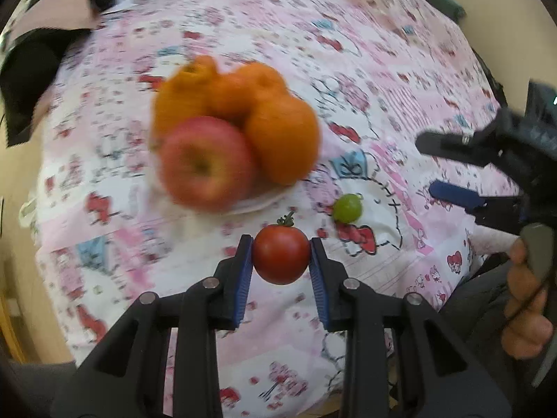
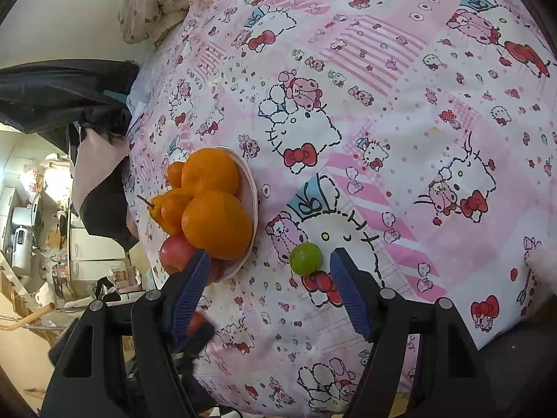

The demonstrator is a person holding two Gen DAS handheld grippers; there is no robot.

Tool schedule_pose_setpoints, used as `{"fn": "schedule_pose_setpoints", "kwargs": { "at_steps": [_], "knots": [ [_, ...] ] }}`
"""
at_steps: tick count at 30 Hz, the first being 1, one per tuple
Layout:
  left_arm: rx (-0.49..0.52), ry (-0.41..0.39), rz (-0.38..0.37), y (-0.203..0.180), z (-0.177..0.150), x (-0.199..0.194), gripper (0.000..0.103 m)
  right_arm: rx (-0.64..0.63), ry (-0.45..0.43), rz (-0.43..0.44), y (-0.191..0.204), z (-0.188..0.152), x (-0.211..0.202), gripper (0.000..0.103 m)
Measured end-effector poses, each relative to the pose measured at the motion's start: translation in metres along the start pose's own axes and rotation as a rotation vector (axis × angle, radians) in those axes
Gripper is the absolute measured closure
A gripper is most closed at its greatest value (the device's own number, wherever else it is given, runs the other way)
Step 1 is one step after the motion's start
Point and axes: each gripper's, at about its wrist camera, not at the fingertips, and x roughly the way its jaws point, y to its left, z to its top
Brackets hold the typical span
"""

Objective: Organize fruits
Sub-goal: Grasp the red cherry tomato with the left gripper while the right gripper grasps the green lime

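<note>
1. Our left fingers are clamped on a red tomato, one blue pad pressing each side, its green stem pointing away from us.
2. The tomato hangs above the pink cartoon-print cloth, not touching it.
3. Our right fingers stand moderately apart with nothing between the pads.
4. A green grape lies on the cloth just beside the right-hand pad of those fingers, apart from it.
5. Beyond the tomato sits a pale plate piled with oranges and a red apple.
6. The grape rests near the plate's rim, outside it.
7. A dark fabric lies at the cloth's far edge.
</note>
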Motion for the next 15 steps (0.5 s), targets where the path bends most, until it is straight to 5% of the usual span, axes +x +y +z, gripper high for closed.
{"fn": "schedule_pose_setpoints", "kwargs": {
  "at_steps": [8,15],
  "knots": [
    [-0.106,-0.124,0.085,0.054,-0.012,-0.03,0.075,-0.032,0.038,-0.079,0.001,0.001,0.019,0.029],
    [-0.267,-0.126,0.103,0.089,-0.009,-0.028,0.075,-0.073,0.06,-0.149,0.002,0.011,0.038,0.029]
  ]
}}
